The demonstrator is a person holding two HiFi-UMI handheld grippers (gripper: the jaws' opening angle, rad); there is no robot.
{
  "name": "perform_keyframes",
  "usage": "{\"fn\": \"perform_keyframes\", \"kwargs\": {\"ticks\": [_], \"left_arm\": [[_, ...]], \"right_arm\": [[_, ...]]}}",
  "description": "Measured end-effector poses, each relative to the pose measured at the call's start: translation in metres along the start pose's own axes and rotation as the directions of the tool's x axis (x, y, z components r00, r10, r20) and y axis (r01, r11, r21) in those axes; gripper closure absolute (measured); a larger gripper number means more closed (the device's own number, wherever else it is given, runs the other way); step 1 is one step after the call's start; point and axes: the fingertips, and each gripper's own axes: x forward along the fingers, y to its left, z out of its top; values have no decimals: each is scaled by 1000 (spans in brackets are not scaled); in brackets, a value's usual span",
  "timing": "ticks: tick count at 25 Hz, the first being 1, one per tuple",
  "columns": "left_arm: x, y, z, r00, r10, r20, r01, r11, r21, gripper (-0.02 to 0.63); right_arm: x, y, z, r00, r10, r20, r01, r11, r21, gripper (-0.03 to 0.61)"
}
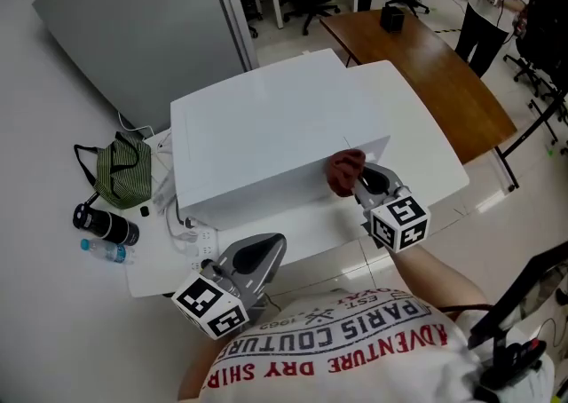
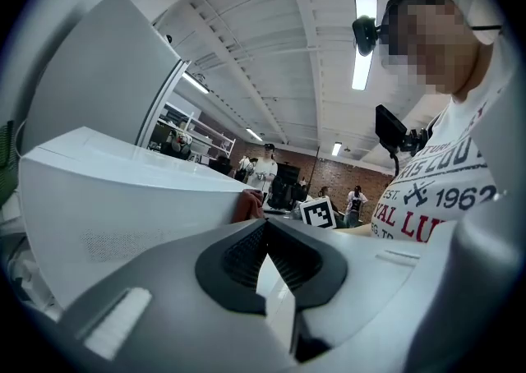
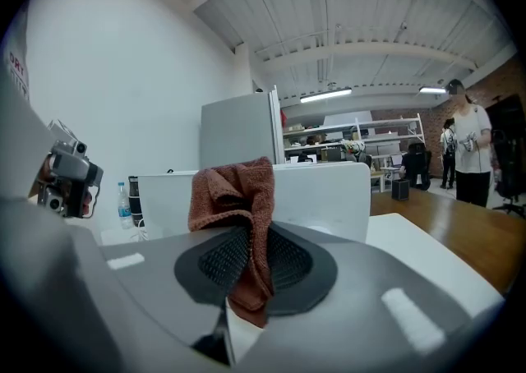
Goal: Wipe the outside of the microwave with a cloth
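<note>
Microwave point(image 1: 266, 130) white, boxy; cloth point(image 3: 234, 191) rust-red, crumpled

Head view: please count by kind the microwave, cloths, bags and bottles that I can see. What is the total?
Microwave: 1
Cloth: 1
Bag: 1
Bottles: 2 (black bottle, clear bottle)
Total: 5

Microwave point(image 1: 266, 135): white. Cloth point(image 3: 234, 199): rust-brown. Left gripper point(image 1: 271, 246) and right gripper point(image 1: 359, 181): grey, black ribbed pads point(image 3: 220, 258), black-and-white marker cubes point(image 1: 399, 222). Bag point(image 1: 122, 170): green, finely striped. Far table point(image 1: 435, 64): brown wood. Shirt point(image 1: 355, 348): white, red lettering.
</note>
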Motion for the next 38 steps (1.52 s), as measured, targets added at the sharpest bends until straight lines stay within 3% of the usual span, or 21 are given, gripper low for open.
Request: {"fn": "perform_keyframes", "kwargs": {"ticks": [7,13,18,22,30,38], "left_arm": [[-23,5,-10,999,53,10,-53,998,-23,607],[-69,18,-21,990,139,21,-138,989,-56,607],[-124,33,-32,965,262,26,-259,963,-76,607],[-172,40,-42,932,362,29,-357,928,-108,607],[-238,48,-48,873,485,54,-475,870,-133,607],[-240,55,-49,874,484,47,-475,870,-130,607]], "right_arm": [[-8,55,0,993,104,52,-97,989,-111,535],[18,136,-30,964,267,6,-266,961,-76,535],[53,212,-55,914,405,-18,-405,911,-79,535],[80,263,-79,882,469,-49,-472,875,-111,535],[124,302,-101,879,468,-86,-476,871,-122,535],[143,293,-106,902,422,-87,-430,895,-119,535]]}}
